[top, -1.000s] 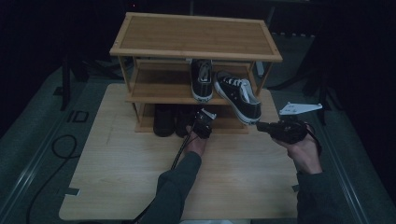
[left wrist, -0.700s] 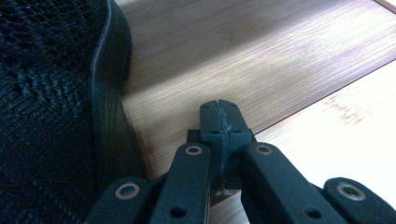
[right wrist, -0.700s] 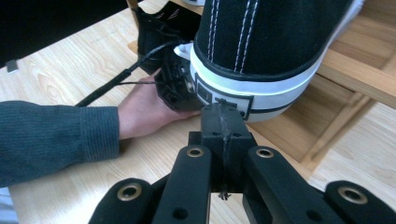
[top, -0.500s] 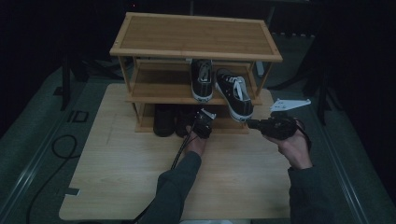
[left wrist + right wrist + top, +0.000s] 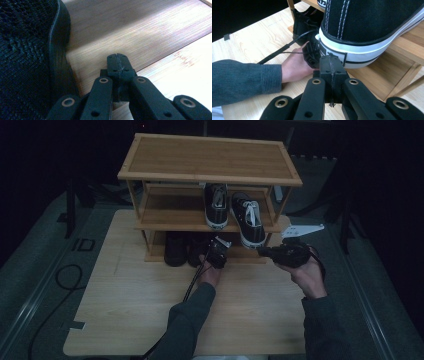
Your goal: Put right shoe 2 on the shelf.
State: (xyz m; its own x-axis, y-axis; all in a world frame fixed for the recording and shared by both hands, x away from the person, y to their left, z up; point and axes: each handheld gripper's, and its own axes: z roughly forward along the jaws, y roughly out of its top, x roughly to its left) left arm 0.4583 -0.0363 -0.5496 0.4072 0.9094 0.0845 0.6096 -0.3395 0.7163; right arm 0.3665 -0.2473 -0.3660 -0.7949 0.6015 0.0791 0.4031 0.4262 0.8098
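A wooden shoe rack (image 5: 210, 157) stands at the back of the board. Two black-and-white sneakers sit on its middle shelf: the left one (image 5: 216, 205) lies straight, while the right sneaker (image 5: 248, 222) has its heel over the shelf's front edge. My right gripper (image 5: 261, 251) is shut and empty, its tip (image 5: 331, 61) against that sneaker's heel (image 5: 372, 22). My left gripper (image 5: 216, 251) is shut and empty too, low at the bottom shelf. Its closed tip (image 5: 119, 62) rests just over the shelf wood beside a black mesh shoe (image 5: 27, 55).
Dark shoes (image 5: 176, 247) fill the left half of the bottom shelf. The rack stands on a light wooden board (image 5: 130, 305) with open room in front. Cables trail from both grippers; one (image 5: 65, 275) loops on the grey floor at left.
The right sneaker has swung from a slanted, overhanging pose to nearly straight on the shelf. My right gripper has moved left and in against its heel. The left gripper has stayed put.
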